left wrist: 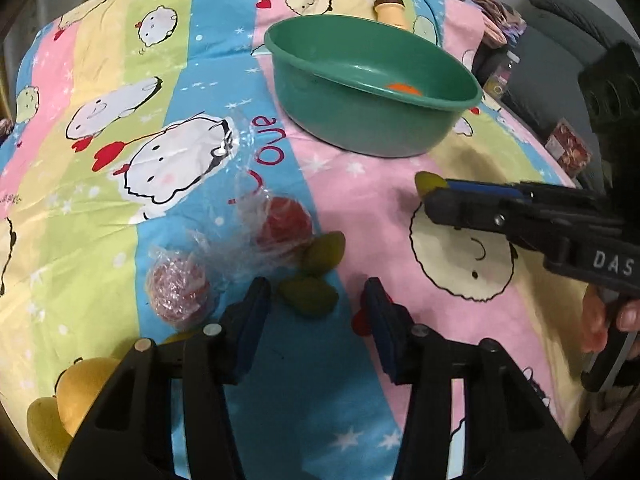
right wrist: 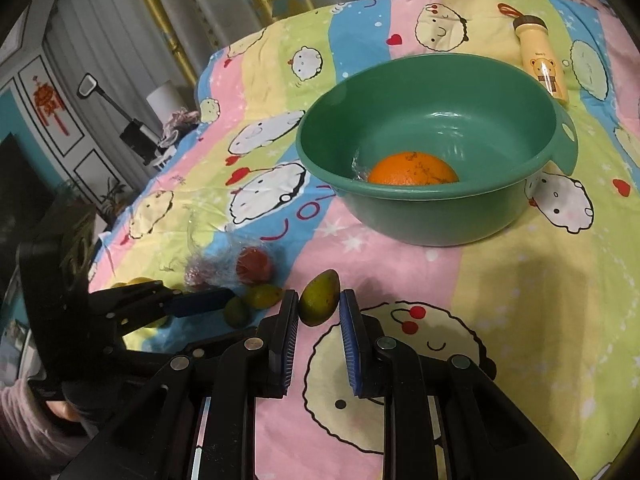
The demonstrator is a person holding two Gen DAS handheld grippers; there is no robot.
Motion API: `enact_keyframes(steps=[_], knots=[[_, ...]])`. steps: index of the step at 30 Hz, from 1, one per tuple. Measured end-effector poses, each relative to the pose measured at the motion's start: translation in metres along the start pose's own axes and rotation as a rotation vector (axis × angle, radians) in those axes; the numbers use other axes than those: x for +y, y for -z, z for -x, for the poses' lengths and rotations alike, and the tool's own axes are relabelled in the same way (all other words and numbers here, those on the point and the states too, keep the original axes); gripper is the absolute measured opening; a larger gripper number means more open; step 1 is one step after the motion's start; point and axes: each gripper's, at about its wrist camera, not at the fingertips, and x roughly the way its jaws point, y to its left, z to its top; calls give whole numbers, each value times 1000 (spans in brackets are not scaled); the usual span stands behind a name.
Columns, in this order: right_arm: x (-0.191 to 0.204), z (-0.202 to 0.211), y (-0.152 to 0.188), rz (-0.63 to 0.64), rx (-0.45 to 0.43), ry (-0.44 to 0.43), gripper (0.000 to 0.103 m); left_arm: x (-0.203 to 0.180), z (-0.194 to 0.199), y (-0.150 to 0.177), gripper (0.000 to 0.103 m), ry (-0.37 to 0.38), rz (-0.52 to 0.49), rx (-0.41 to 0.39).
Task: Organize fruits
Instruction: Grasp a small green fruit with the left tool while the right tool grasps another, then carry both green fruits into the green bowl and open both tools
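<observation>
The right gripper (right wrist: 319, 307) gripped a mango (right wrist: 319, 298) short of the basin (right wrist: 400, 216); the left gripper (left wrist: 316, 304) stood open, empty.

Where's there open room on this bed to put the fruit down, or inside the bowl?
The green bowl holds only one orange, so its far side is free. Bare sheet lies between the bowl and the right gripper, which grips a green mango. It is crowded by the left gripper: two wrapped red fruits and more mangoes.
</observation>
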Motion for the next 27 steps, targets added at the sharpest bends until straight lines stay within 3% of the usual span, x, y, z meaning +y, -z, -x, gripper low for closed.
enact_keyframes(steps=[2, 5, 15, 27], knots=[[-1, 0, 0, -3, -2, -2, 23, 0, -2, -2, 44, 1, 4, -2], [-3, 0, 0, -11, 1, -4, 23, -1, -3, -2, 29, -11, 2, -8], [-2, 0, -1, -14, 0, -26, 23, 2, 12, 11, 30, 13, 31, -36], [5, 18, -5, -14, -69, -132, 23, 0, 52, 6, 30, 131, 116, -104]])
